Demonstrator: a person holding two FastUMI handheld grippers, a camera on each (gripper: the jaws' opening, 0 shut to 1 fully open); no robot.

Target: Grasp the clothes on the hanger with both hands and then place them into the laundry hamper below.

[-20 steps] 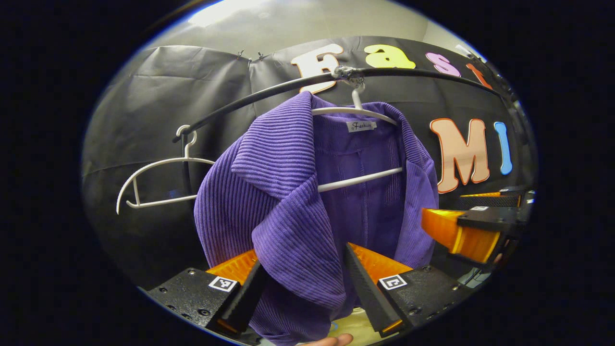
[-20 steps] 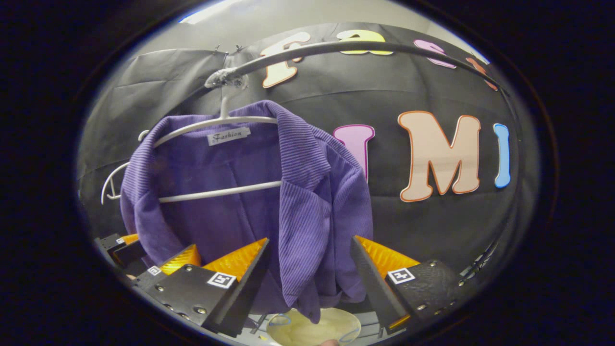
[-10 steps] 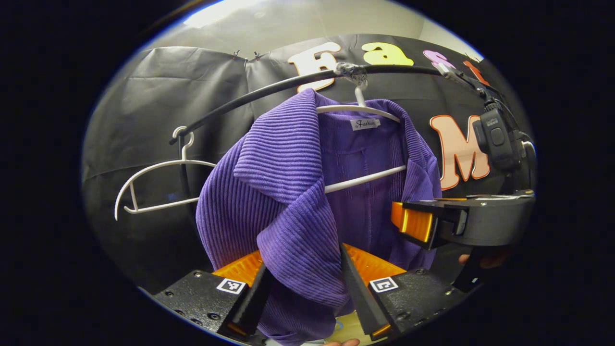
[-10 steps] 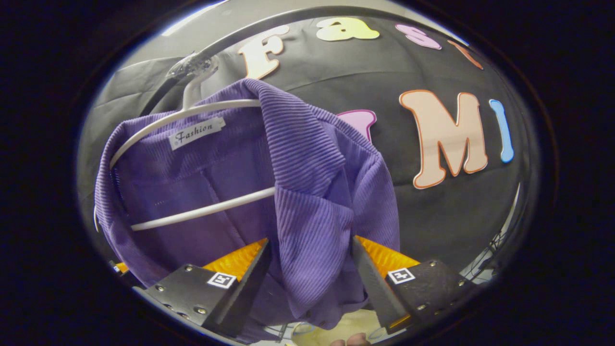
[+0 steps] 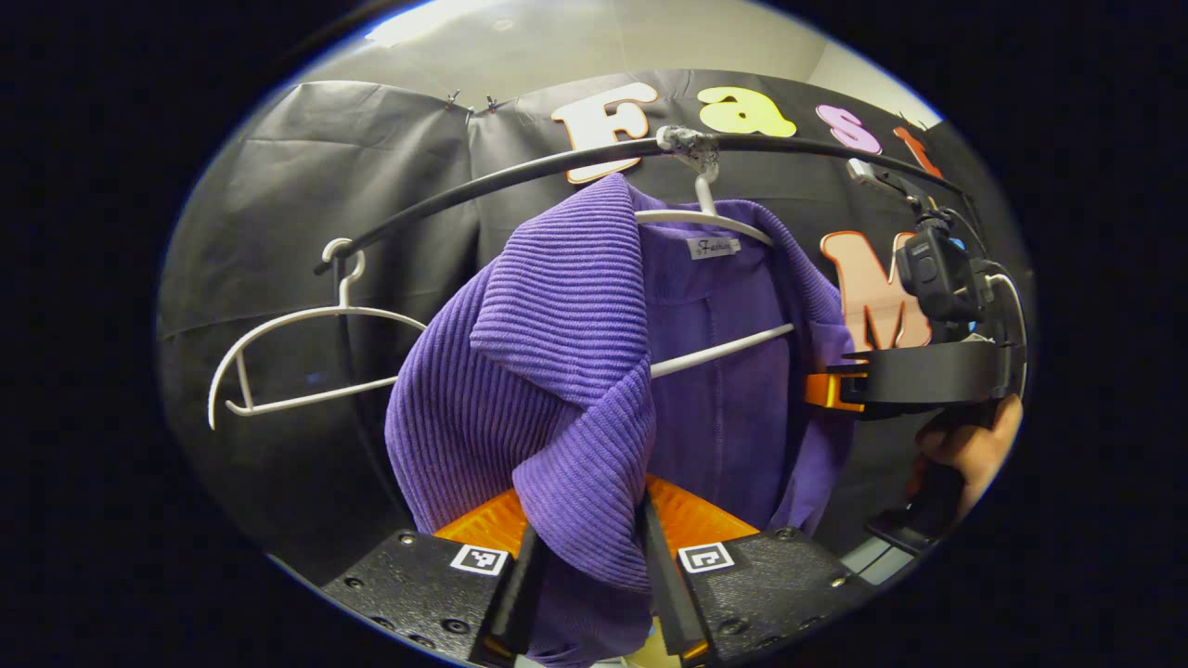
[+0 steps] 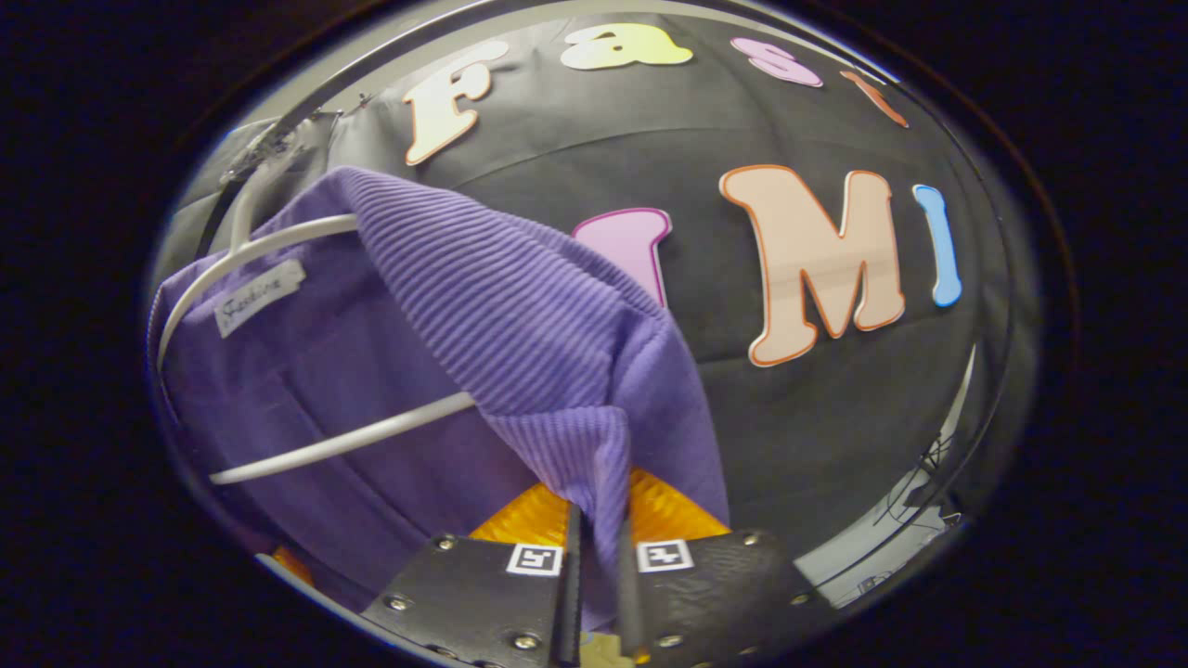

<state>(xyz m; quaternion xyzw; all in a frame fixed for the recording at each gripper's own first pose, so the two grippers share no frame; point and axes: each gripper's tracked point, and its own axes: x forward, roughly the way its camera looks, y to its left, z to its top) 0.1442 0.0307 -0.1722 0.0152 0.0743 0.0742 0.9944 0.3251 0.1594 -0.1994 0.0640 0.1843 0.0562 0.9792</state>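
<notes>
A purple ribbed jacket (image 5: pixel 557 371) hangs on a white hanger (image 5: pixel 724 345) from a black rail (image 5: pixel 483 186). The left gripper (image 5: pixel 583 557) pinches the jacket's front flap between both fingers. The right gripper (image 6: pixel 599 566) is squeezed tight on the other front flap. An empty white hanger (image 5: pixel 297 320) hangs on the rail, off to the side of the jacket.

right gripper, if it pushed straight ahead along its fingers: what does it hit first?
The purple jacket itself: the right gripper is shut on its front edge, so fabric lies directly ahead. Beyond that fold, likely the white hanger's crossbar or the black cloth wall; depth is unclear.
</notes>
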